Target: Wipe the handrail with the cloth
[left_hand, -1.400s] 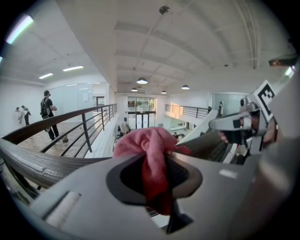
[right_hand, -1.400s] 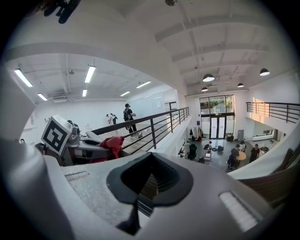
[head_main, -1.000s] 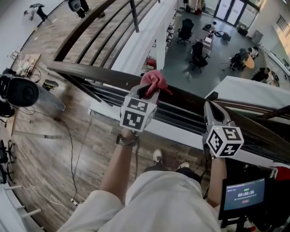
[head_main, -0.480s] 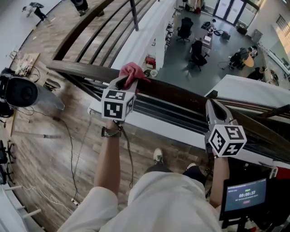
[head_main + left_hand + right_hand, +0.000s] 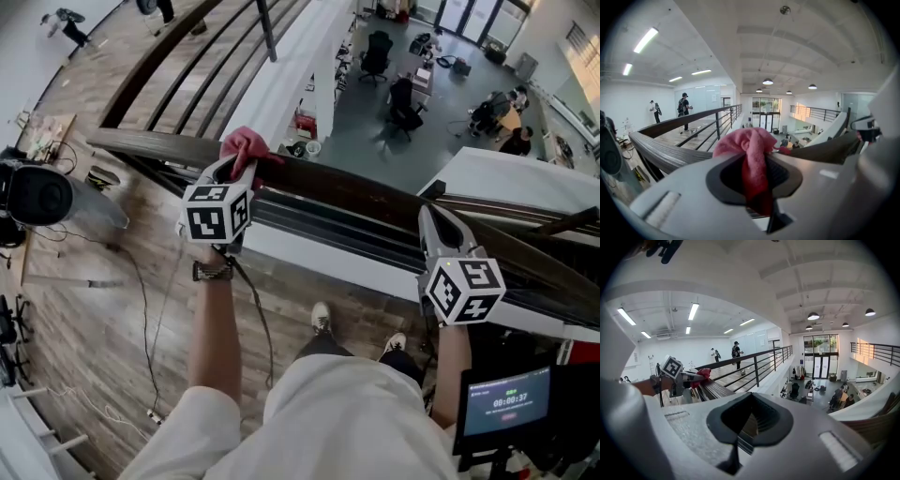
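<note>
My left tool [image 5: 232, 171] is clenched on the cloth [image 5: 246, 145], which is pink and bunched up. In the left gripper view a narrow strip of it runs straight down btwn the jaws. The rest bulges out past the tips as a rounded wad, so its long axis lies along the tool, pointing fwd & away from me. The wad sits on top of the handrail [image 5: 356, 192], touching its top face. It's twd the rail's left end, near the corner where a second rail [image 5: 169, 61] branches off & runs away from me.

Handrail: dark wood w/ lengthwise grooves. Its long axis crosses in front of me, upper left to lower right in the head view. Thin dark bars [image 5: 328, 225] run parallel below it. The left tool meets it approx crosswise.

My right tool [image 5: 437, 230] is well apart from the left one, further right along the same rail, tips over its near edge. Can't tell if they touch it. In the right gripper view the jaws are closed together w/ nothing gripped; only rail grooves show through the opening in their shaping. From there the left tool & cloth look small, far down the rail on the left.

There's a watch [image 5: 213, 272] on my left wrist and a small screen [image 5: 506, 401] at lower right by my hip. Past the rail is a lower floor w/ office chairs [image 5: 403, 103] & ppl at desks.
</note>
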{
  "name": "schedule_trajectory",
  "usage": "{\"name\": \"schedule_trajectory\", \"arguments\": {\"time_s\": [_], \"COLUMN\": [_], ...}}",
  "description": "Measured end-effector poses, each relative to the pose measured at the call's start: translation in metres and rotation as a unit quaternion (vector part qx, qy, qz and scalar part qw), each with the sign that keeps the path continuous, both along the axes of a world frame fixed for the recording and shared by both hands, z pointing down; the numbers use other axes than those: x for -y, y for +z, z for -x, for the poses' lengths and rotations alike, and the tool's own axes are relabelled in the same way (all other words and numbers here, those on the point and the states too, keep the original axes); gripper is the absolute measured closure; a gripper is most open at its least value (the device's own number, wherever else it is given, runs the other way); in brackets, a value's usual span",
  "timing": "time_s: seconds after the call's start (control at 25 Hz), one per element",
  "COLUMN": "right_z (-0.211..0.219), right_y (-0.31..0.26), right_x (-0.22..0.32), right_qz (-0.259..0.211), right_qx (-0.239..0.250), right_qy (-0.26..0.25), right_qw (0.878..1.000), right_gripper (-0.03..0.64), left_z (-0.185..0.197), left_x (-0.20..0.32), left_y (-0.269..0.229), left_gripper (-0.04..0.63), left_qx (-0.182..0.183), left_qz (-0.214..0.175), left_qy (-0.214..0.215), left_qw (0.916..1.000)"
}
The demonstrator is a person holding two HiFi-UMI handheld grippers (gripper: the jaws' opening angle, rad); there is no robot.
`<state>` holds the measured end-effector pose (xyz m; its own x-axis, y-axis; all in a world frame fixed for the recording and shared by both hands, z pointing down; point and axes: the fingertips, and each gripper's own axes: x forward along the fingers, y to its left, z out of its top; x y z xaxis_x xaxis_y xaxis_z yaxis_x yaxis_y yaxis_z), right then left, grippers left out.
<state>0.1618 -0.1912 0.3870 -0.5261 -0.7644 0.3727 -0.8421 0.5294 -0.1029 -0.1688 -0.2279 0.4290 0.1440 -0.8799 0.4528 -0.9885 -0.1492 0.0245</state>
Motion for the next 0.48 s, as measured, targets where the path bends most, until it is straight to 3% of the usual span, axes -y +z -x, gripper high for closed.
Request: {"name": "schedule_trajectory", "arguments": {"time_s": [0.48], "right_z": [-0.029], "right_y": [-0.006], "right_x": [-0.003], "right_qz": [-0.007], "right_qx": [0.005], "right_qy": [-0.008], "right_qw": [1.0], "right_gripper": [0.614], "left_z": [-0.057], "left_x": [-0.011], "left_y": [0.001], "left_gripper": [0.5], "left_qx": [-0.012], "left_qz": [-0.002], "left_qy": [0.02], "left_qw": [0.9997]}}
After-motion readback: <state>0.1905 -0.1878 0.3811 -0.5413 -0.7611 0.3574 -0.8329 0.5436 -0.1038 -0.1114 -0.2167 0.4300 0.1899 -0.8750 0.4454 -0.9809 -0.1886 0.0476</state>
